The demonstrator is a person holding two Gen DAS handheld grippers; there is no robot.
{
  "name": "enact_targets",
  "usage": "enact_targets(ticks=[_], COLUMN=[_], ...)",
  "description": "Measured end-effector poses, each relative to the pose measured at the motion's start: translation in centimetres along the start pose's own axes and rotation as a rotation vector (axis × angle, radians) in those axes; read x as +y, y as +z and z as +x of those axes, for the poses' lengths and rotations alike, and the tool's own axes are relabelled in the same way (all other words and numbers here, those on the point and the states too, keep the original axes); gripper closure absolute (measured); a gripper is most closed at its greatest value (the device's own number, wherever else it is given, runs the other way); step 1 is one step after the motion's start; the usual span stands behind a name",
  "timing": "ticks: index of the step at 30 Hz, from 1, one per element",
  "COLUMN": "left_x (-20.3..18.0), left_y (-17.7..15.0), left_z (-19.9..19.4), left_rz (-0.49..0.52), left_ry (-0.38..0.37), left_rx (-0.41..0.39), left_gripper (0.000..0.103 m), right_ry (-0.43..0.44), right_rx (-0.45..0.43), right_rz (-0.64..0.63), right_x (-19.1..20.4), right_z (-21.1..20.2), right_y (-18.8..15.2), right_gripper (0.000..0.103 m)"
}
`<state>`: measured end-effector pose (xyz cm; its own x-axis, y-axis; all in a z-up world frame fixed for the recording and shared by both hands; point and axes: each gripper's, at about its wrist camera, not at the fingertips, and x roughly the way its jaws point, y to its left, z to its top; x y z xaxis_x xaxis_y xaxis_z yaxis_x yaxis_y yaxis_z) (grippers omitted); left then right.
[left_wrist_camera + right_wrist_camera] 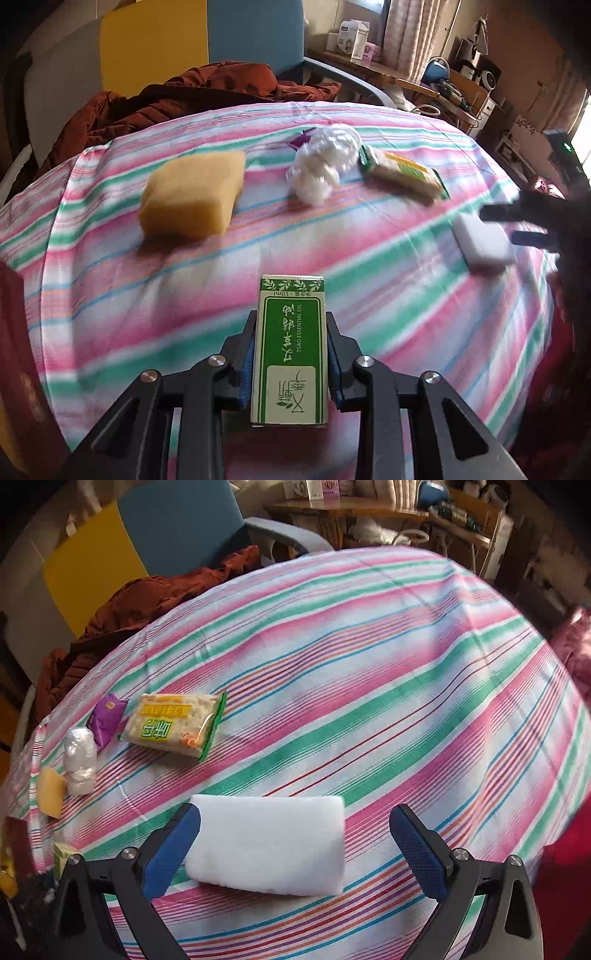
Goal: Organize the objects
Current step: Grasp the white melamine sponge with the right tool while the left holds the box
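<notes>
Both tongs working over the striped worktop

Right tongs are hanging wide open around the white sponge block, unclamped; centring before squeezing seems wise. Left tongs are gripping the green oil box tightly.

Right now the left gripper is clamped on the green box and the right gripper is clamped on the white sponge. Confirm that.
Not quite. The right gripper is open: in the right wrist view its pads stand around the white sponge without pressing it. The left gripper is clamped on the green box.

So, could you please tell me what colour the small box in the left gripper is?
Green and cream small box, clearest in the left wrist view.
</notes>
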<state>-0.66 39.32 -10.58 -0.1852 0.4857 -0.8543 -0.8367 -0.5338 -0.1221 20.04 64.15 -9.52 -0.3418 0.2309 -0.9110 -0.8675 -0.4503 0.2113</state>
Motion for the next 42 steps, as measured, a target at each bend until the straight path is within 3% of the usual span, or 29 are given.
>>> enact_targets(ticks=[4, 6, 8, 10, 14, 22, 29, 31, 34, 37, 42], left_x=[0.6, 0.7, 0.8, 0.9, 1.0, 0.6, 0.9, 0.9, 1.3, 1.7, 1.4], left_y=[-2.4, -3.5, -4.3, -4.5, -4.5, -5.1, -5.3, -5.4, -5.4, -5.4, -5.1], left_z=[-1.6, -2.3, -2.7, -2.9, -2.7, -2.6, -2.6, -2.6, -2.6, -2.5, -2.3], left_rz=[-0.001, 0.007, 0.012, 0.005, 0.000, 0.028, 0.029, 0.030, 0.006, -0.019, -0.012], left_ry=[-0.006, -0.003, -0.002, -0.007, -0.011, 0.011, -0.006, -0.006, -0.031, -0.055, -0.028], left_rx=[-0.014, -0.029, -0.038, -0.041, -0.046, -0.095, -0.119, -0.127, -0.130, -0.127, -0.120], left_gripper=[0.073, 0.073, 0.072, 0.072, 0.072, 0.072, 0.072, 0.072, 0.072, 0.072, 0.072], right_ry=[0.300, 0.523, 0.562, 0.534, 0.382, 0.164, -0.017, -0.015, -0.038, -0.005, -0.003], right_rx=[0.125, 0.187, 0.153, 0.130, 0.087, 0.020, 0.021, 0.071, 0.072, 0.085, 0.074], right_rz=[0.016, 0.019, -0.010, 0.002, -0.038, -0.265, -0.492, -0.529, -0.530, -0.511, -0.537], right_x=[1.3, 2.2, 2.8, 2.4, 2.5, 5.9, 9.6, 10.4, 10.5, 9.9, 9.6], right_z=[0.9, 0.9, -0.1, -0.4, -0.3, -0.7, 0.5, 2.0, 3.6, 4.4, 4.0], right_y=[-0.7, -1.0, -1.0, -1.0, -0.9, -1.9, -2.0, -1.7, -1.4, -1.3, -1.4], right_gripper=[0.000, 0.000, 0.000, 0.000, 0.000, 0.000, 0.000, 0.000, 0.000, 0.015, 0.023])
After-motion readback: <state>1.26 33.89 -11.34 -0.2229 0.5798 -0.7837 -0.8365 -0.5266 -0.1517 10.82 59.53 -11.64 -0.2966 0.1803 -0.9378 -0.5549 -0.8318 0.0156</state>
